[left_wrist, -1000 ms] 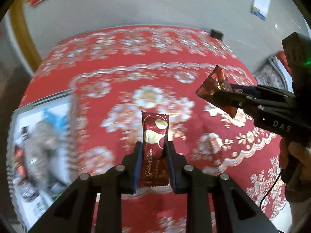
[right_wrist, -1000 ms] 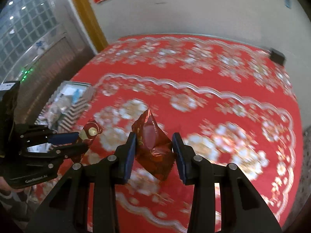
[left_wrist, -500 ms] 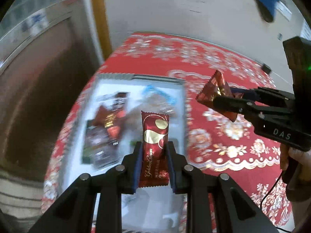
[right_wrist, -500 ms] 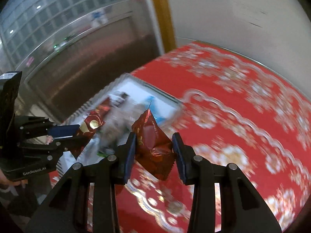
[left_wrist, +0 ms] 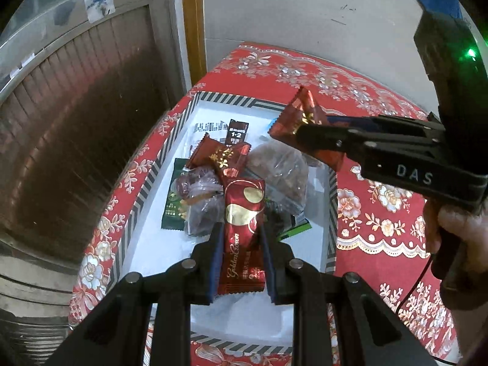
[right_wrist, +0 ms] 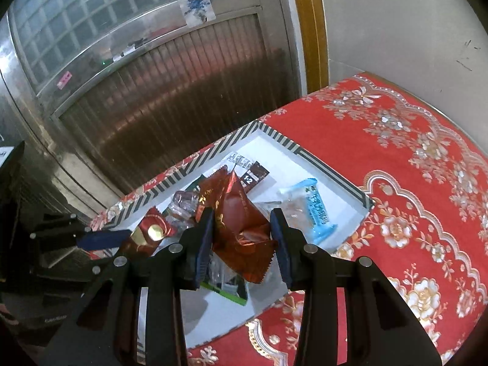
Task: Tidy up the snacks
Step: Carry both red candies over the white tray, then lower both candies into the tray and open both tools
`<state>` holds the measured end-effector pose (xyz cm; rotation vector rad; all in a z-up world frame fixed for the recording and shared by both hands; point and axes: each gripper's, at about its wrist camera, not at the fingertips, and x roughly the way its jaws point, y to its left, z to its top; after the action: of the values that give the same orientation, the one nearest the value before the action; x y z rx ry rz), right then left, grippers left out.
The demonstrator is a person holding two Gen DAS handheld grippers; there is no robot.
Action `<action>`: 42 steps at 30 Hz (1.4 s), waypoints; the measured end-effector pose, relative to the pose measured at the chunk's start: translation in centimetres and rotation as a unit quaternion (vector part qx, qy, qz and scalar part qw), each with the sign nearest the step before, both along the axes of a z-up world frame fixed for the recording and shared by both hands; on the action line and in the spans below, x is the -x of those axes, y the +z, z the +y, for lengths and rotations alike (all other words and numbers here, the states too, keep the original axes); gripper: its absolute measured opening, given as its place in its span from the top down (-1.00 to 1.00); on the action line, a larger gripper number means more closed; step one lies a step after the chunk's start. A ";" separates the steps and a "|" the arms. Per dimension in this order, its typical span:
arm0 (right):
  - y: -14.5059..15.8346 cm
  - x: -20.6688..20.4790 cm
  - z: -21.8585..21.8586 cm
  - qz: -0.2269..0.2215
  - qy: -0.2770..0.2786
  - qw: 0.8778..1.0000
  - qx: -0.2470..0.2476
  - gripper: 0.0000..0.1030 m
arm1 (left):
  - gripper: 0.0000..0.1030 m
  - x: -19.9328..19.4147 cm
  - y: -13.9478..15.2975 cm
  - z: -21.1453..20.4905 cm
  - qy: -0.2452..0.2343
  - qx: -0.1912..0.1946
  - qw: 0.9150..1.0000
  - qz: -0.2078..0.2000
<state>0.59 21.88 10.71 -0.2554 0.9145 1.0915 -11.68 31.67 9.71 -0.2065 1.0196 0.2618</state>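
Note:
My left gripper (left_wrist: 239, 228) is shut on a red and gold Golden Crown bar (left_wrist: 242, 238), held upright above the white tray (left_wrist: 158, 244). My right gripper (right_wrist: 241, 219) is shut on a crinkled red foil snack packet (right_wrist: 241, 228), also above the tray (right_wrist: 332, 174). In the left wrist view the right gripper's packet (left_wrist: 300, 119) hangs over the tray's far right side. In the right wrist view the left gripper's bar (right_wrist: 149, 233) shows at lower left. The tray holds several snacks in a pile.
The tray has a striped rim and sits at the left edge of a table with a red flowered cloth (right_wrist: 411, 183). A blue-ended packet (right_wrist: 314, 210) lies in the tray. A metal shutter (right_wrist: 170, 85) and grey wall stand beyond the table.
Both grippers have swung left from over the open red cloth to above the tray. Each still holds its snack.

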 end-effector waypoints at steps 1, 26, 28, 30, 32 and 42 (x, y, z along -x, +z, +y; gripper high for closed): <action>0.0 0.0 0.1 0.002 -0.001 1.000 -0.001 0.29 | 0.49 0.0 0.0 0.1 0.000 0.002 1.000 0.000; -1.7 -1.7 1.3 0.026 -0.045 0.999 0.007 0.29 | 0.49 -2.1 -3.1 1.9 -0.024 0.032 0.999 0.026; -1.8 -1.6 2.0 0.026 -0.044 0.999 0.010 0.29 | 0.49 -2.2 -3.4 1.8 -0.029 0.030 0.999 0.029; -1.9 -1.6 2.7 0.023 -0.043 0.999 0.017 0.29 | 0.49 -2.3 -3.6 1.8 -0.031 0.027 0.999 0.030; -2.1 -1.6 3.3 0.021 -0.044 0.999 0.022 0.29 | 0.49 -2.3 -3.7 2.0 -0.031 0.026 0.999 0.030; -2.7 -1.3 5.7 0.002 -0.063 0.997 0.047 0.29 | 0.49 -2.2 -4.2 2.6 -0.032 0.021 0.999 0.030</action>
<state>1.92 27.54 8.00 -0.2689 0.9746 0.9340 -9.50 34.28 5.53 -0.2057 1.0895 0.1894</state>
